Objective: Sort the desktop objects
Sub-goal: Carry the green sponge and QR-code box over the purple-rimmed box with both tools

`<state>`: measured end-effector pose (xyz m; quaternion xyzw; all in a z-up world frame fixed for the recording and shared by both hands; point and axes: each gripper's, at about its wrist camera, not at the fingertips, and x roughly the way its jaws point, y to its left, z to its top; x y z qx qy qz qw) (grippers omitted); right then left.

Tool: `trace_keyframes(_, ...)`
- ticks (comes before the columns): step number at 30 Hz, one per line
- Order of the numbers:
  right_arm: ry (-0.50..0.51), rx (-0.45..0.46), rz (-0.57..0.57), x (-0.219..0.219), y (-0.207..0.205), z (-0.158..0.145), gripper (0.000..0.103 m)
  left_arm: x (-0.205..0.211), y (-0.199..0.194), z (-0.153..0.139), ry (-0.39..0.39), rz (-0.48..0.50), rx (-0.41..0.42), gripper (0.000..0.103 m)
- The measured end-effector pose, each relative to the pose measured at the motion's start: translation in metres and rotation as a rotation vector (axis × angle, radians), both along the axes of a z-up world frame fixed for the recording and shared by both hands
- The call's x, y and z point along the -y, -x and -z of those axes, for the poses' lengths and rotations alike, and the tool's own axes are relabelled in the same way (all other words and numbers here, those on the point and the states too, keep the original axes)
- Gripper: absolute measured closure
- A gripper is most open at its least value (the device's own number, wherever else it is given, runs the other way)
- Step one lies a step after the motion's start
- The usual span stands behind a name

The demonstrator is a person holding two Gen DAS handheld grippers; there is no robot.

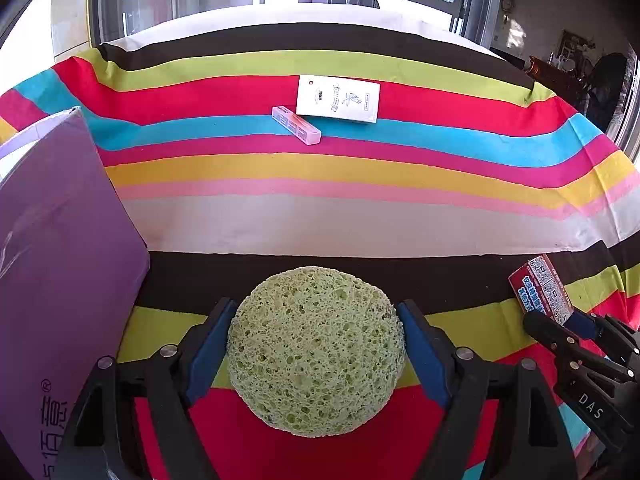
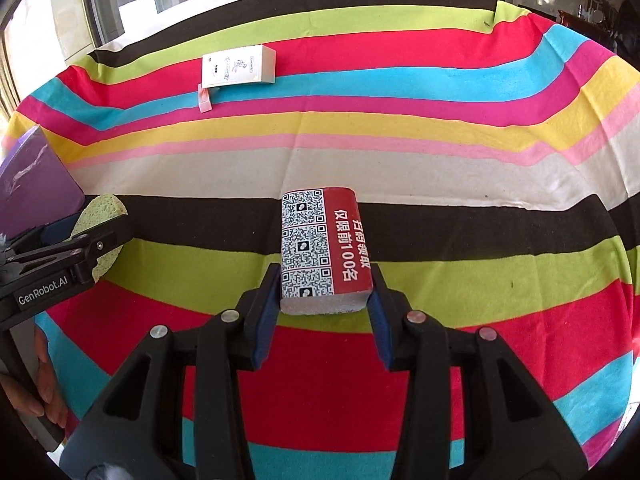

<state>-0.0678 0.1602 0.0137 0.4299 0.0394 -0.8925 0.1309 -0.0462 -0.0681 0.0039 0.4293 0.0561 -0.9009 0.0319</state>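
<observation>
Green and porous, the round sponge sits clamped edgewise between the blue pads of the left gripper, while the right gripper pinches the near end of a red QR-code packet; both seem mid-carry over the striped tablecloth, so I would keep each squeeze steady and level until a sorting spot is chosen. Open cloth lies toward 12 o'clock before the white carton and pink eraser box; the purple box crowds the left gripper at 9 o'clock.
</observation>
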Motion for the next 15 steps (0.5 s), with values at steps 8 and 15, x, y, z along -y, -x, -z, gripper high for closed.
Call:
trace_keyframes(8, 0.042, -0.009, 0.022, -0.01, -0.051, -0.006, 0.059, -0.003, -0.039, 0.002, -0.016, 0.059, 0.005, 0.022)
trace_keyframes(15, 0.024, 0.007, 0.025, -0.01, -0.084, -0.003, 0.059, -0.006, -0.071, 0.001, -0.029, 0.106, -0.004, 0.022)
